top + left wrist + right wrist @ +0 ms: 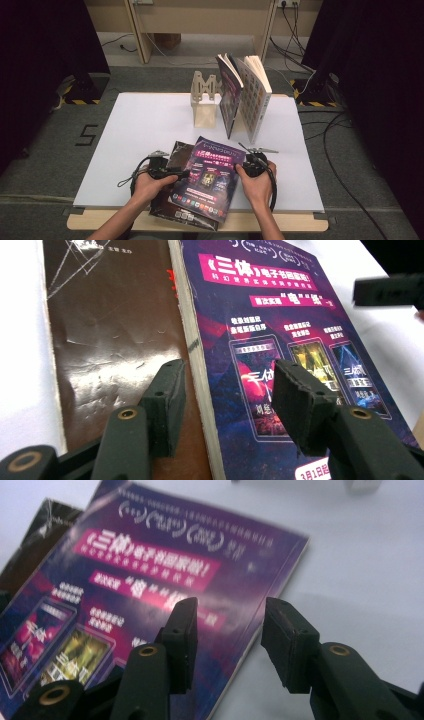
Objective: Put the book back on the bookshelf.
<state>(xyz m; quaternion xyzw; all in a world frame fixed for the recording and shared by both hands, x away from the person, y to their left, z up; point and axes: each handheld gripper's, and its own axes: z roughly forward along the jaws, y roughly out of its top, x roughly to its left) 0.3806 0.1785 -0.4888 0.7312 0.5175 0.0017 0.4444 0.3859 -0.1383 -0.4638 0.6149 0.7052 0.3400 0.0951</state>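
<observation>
Step in hand: the purple-covered book (pixel 210 177) is judged about to be taken up from both side edges, presumably to be stood with the two upright books (pixel 245 92) by the wooden stand (pixel 204 100).
Book position: lying flat at the near edge of the white board (pixel 130 130), resting askew on a dark-covered book (pixel 172 160), between the two hands.
Left gripper (pixel 225 395): jaws well apart, nothing clamped; the purple book's page edge is straddled, one jaw over the dark cover, the other over the purple cover.
Right gripper (pixel 230 635): jaws parted, nothing held; poised at the book's opposite edge, one jaw above the cover, the other over bare board.
Technique: one jaw is best slid under the cover edge, so the purple book alone is pinched.
Risk: the dark book could be caught along with it; grip should be confirmed before lifting.
</observation>
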